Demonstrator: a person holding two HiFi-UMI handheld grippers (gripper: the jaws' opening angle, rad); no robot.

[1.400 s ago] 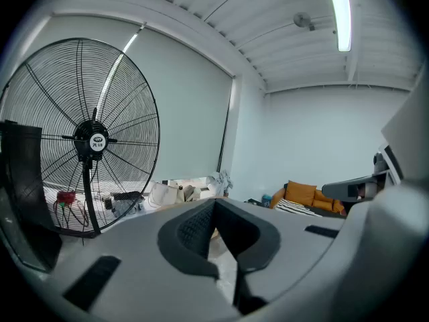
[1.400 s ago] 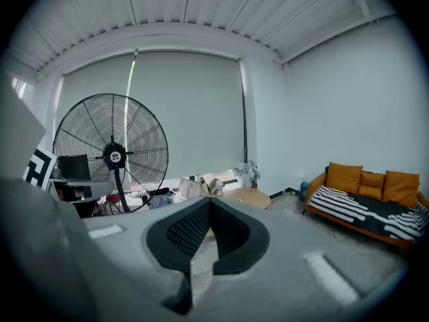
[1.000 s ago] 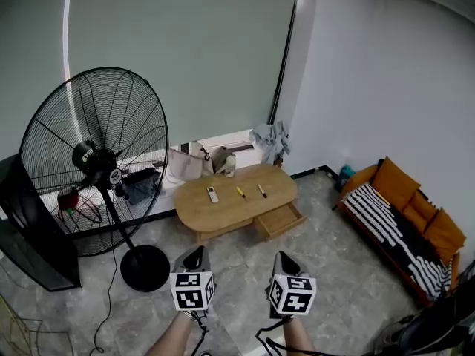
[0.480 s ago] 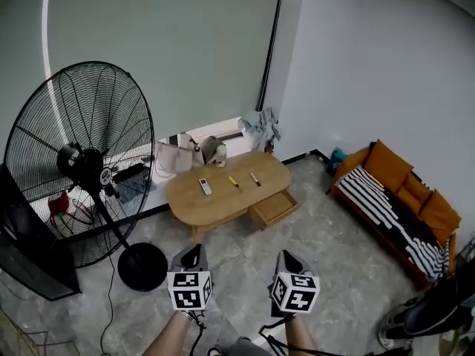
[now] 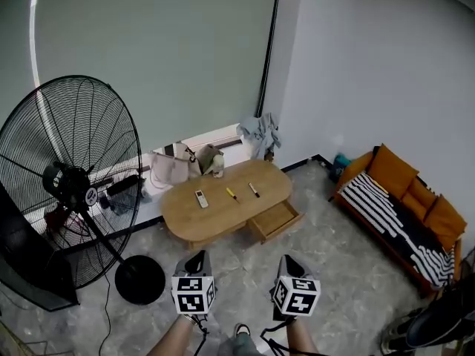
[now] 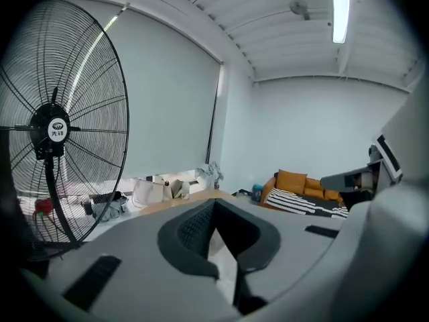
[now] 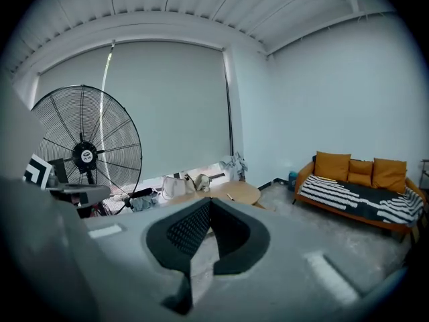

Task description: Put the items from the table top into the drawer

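A low oval wooden table stands across the room by the window wall. On it lie a white remote, a yellow marker and a black pen. Its drawer is pulled open at the front right. My left gripper and right gripper hang side by side over the floor, well short of the table. Both are shut with nothing between the jaws, as the left gripper and right gripper show in their own views. The right gripper view shows the table far ahead.
A big black standing fan with a round base stands left of the table. Bags and a grey cloth sit on the window ledge behind. An orange sofa with a striped cover lines the right wall. Grey tiled floor lies between.
Both grippers have edged forward and slightly down, staying shut and side by side. In the head view the fan and table have shifted left, and a shoe tip now shows at the bottom.
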